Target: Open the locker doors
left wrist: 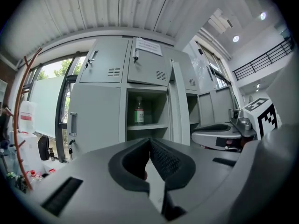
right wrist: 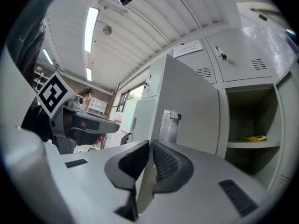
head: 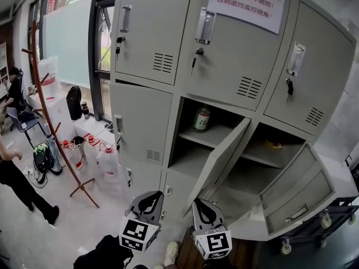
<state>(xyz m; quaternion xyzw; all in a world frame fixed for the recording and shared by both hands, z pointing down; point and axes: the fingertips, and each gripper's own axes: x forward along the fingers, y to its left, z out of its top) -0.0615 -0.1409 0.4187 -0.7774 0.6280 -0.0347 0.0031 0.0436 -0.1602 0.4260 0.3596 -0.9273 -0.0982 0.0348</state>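
You hold your left gripper (left wrist: pixel 149 143) and right gripper (right wrist: pixel 150 146) with jaws pressed together, empty, before the grey metal locker cabinet (head: pixel 143 122). Its centre grey steel door (head: pixel 221 153) and right-hand door (head: pixel 289 186) stand open (green glass bottle (head: pixel 201 118) inside).

Lockers (head: pixel 143 111) of smooth, matt grey painted metal; handles (head: pixel 205 26) of bright glossy metal; notice (head: pixel 247 1) of white paper; bottle (head: pixel 202 118) of glossy glass.

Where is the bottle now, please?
In the head view, the bottle stands on the shelf of the open middle locker, below the closed door with the paper notice.
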